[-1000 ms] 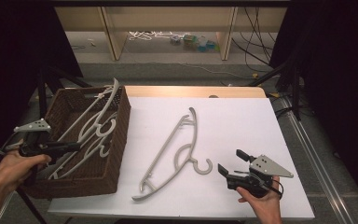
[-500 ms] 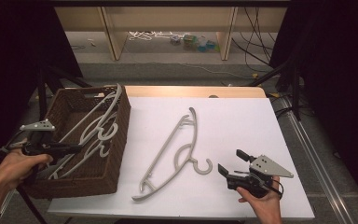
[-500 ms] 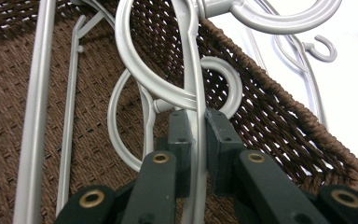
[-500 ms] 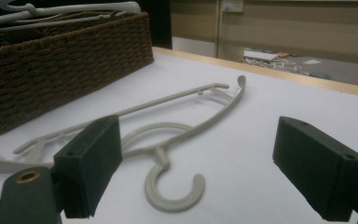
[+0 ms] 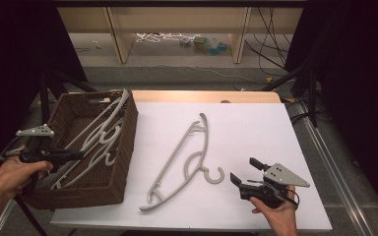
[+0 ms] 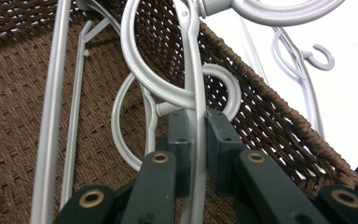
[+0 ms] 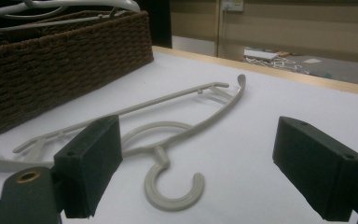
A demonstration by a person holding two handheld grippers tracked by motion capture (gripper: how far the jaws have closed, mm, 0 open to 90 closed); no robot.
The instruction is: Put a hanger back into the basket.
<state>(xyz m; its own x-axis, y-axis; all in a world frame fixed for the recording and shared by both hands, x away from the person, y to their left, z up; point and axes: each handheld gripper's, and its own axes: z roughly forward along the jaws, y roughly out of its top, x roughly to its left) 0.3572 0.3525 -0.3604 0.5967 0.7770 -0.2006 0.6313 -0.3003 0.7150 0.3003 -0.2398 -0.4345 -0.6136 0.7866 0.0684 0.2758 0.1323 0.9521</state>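
Now | left tongs [image 6: 196,140] clamp basket hanger [image 6: 193,70] | right tongs [image 7: 198,172] spread | one table hanger [image 5: 184,162]

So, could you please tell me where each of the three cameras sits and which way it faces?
High view: above the person's side, looking forward and down on the table; both forearms, left gripper and right gripper show.
Left gripper view: rides the left gripper, looking into the basket; its jaws are shut on a hanger in the basket.
Right gripper view: low over the table, facing the hanger on the table; its jaws are open.
Shared: all three show that hanger and the basket.
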